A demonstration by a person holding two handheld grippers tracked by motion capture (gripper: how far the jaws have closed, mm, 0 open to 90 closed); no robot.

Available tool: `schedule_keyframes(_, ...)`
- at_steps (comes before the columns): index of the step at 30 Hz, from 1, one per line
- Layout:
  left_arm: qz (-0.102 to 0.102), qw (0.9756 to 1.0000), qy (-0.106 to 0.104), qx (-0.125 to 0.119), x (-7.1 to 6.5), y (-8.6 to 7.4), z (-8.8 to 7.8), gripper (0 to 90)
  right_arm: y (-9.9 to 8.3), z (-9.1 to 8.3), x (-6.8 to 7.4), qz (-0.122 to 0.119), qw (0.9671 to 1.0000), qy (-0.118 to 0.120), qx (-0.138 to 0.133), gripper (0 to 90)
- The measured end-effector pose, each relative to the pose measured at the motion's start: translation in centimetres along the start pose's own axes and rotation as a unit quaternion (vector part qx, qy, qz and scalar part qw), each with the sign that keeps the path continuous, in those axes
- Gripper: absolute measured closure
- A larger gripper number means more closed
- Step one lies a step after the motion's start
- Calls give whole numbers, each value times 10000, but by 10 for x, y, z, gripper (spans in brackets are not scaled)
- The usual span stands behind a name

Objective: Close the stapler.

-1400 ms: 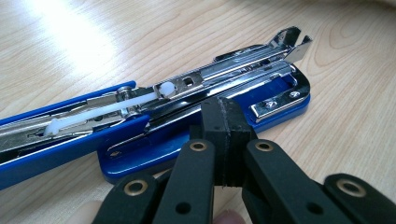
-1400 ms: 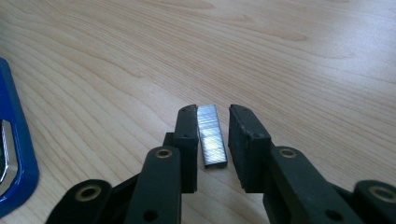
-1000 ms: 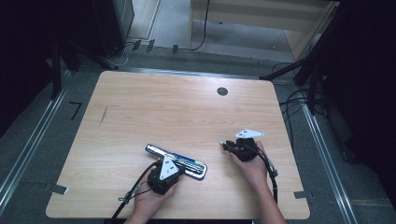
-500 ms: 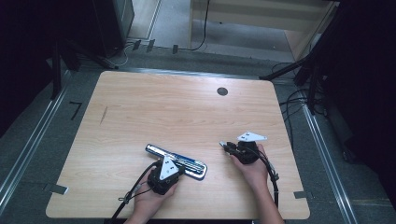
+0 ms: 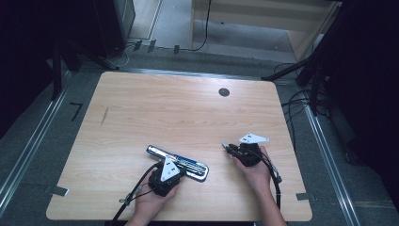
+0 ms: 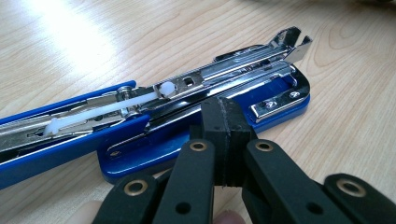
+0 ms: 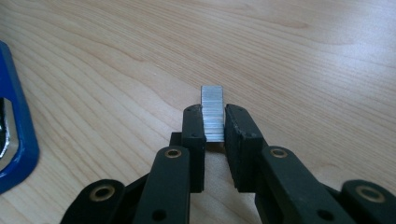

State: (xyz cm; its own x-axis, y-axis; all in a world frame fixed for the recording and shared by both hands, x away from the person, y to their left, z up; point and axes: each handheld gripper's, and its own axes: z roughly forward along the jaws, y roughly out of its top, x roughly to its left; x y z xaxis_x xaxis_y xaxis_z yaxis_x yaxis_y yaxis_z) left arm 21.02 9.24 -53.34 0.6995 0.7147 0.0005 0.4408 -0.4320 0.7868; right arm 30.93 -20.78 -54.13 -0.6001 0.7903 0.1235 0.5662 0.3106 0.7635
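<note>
An opened blue stapler [image 5: 188,165] lies on the wooden table [image 5: 188,113] near its front edge, with its chrome staple channel [image 6: 224,70] exposed and a white pusher rod along it. My left gripper [image 5: 175,166] is shut with nothing between its pads, and its tip [image 6: 227,109] rests over the stapler's blue base. To the right, my right gripper [image 5: 227,147] hovers low over the table, shut on a short silver strip of staples [image 7: 212,105] that stands upright between its pads. The stapler's blue end [image 7: 16,140] shows at the left edge of the right gripper view.
A black round grommet [image 5: 224,92] sits near the table's far edge, and a dark scuff [image 5: 104,116] marks the left part. Cables trail from both grippers toward the front edge. Beyond the table are dark floor, cables and a wooden cabinet [image 5: 263,23].
</note>
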Motion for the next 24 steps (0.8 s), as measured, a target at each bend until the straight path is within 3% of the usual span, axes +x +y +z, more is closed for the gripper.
schedule_keyframes(12,-57,10000,-37,1,2,0,0,900,6,-16,11,-112,9998,111,-133,795)
schedule_keyframes(24,-60,10000,-38,0,2,0,0,900,11,-29,34,-317,9988,322,-191,795)
